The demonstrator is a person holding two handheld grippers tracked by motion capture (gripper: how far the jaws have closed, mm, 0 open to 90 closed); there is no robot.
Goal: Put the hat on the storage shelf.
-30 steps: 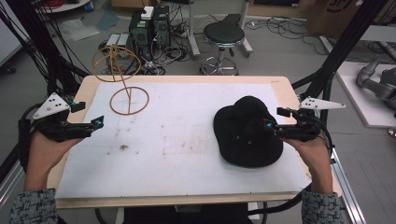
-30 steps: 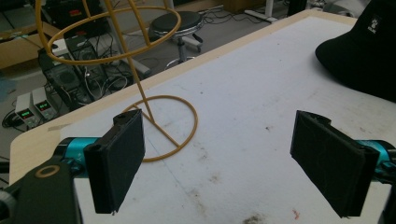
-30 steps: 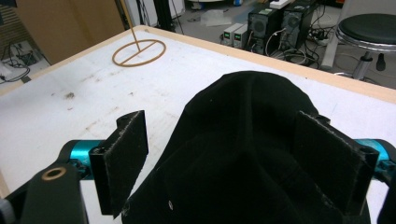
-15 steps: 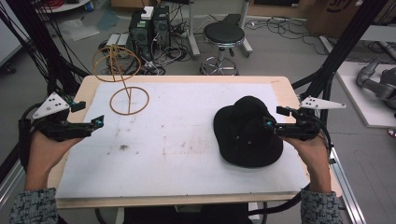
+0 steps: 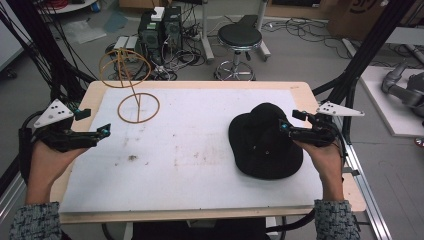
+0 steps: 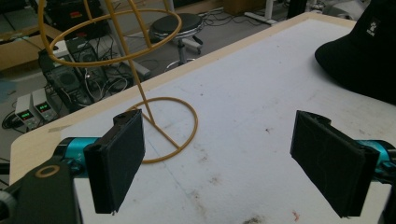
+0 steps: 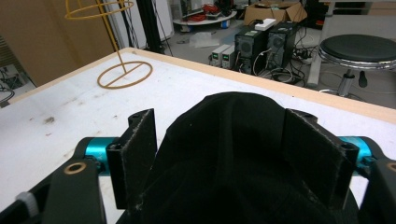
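Black hat [image 5: 265, 142] sits on the right half of the table [image 5: 200, 150], soft fabric, round floppy brim, domed crown bunched up. Small white logo on it in the left gripper view [image 6: 373, 23], too small to read. Table has a pale wood edge with a white mat on top, scuffed and stained.

Right gripper [image 5: 284, 127] is at the hat's right side, tips over the crown. In the right gripper view [image 7: 219, 154] the crown fabric rises as a fold between the two black padded jaws; jaws have just been closing on it. Fabric fills the gap and seems to touch both pads, but hard to say whether they actually squeeze it. Hat's lower part is cut off at the bottom there.

Left gripper [image 5: 102, 132] hovers at the left table edge, jaws spread wide, nothing between them [image 6: 219, 158]. Pads are flat, rectangular, rough black; teal metal behind.

Stand [image 5: 132, 85] of thin yellow-brown wire at far left: flat ring base with a crossbar, slim stem, round hoop cage on top. Cage cut off at the top in both gripper views [image 6: 116, 42] [image 7: 112, 46].

Stool [image 5: 240, 37], cables and boxes on the floor behind.
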